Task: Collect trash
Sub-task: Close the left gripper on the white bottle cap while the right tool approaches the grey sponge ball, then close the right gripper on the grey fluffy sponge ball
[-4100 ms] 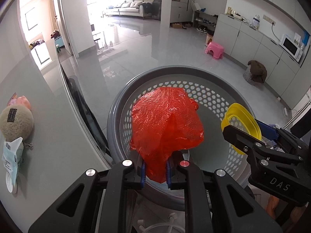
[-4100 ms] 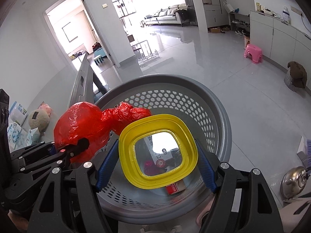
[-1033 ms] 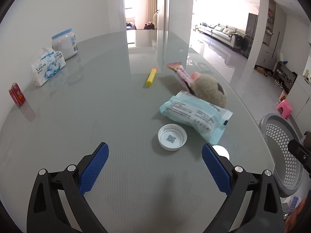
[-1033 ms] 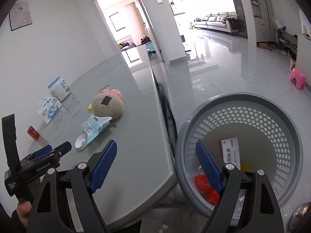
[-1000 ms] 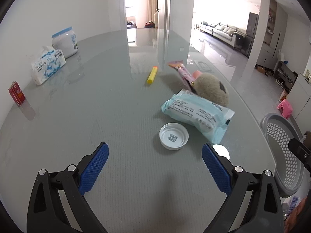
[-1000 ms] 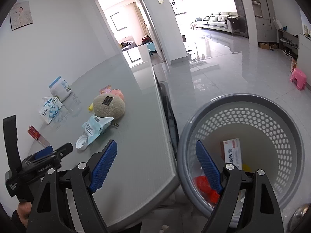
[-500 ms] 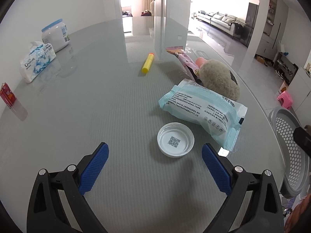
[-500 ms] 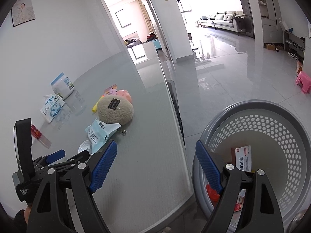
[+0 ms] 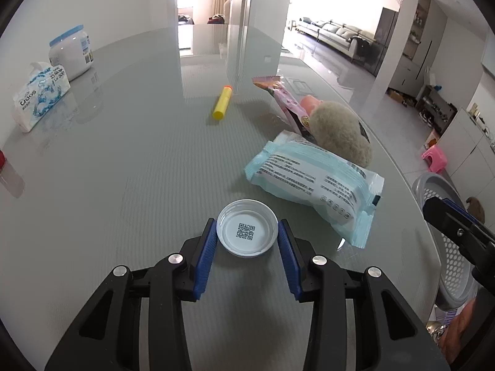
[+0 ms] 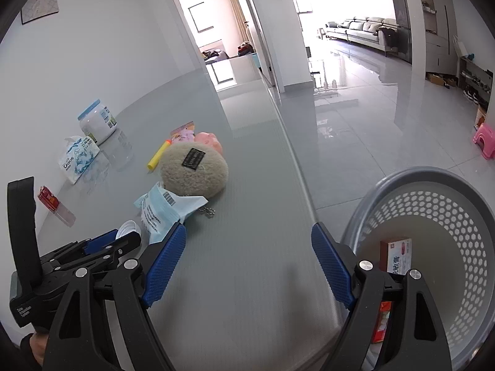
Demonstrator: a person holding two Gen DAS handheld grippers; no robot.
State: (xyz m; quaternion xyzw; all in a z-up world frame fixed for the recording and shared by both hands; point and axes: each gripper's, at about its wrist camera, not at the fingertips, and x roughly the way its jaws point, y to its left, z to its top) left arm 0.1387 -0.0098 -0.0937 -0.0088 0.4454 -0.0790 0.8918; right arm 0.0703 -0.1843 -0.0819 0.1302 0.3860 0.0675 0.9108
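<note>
lid [image 9: 247, 232] on the table [image 9: 123, 160], rim up, beside the blue pack [image 9: 312, 182] | left gripper [image 9: 247, 255]: jaws have just been closing, pads at the lid's rim on both sides, firm grip not certain | right gripper [image 10: 247, 266]: wide open, empty | we squeeze evenly, lift straight so the shallow rim doesn't slip, carry to the basket [image 10: 433, 191]

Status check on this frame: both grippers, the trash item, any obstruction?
Left gripper just closing around white lid, pads at its rim. Right gripper open, empty, over table edge. Wipes pack close beside lid; basket unobstructed.
</note>
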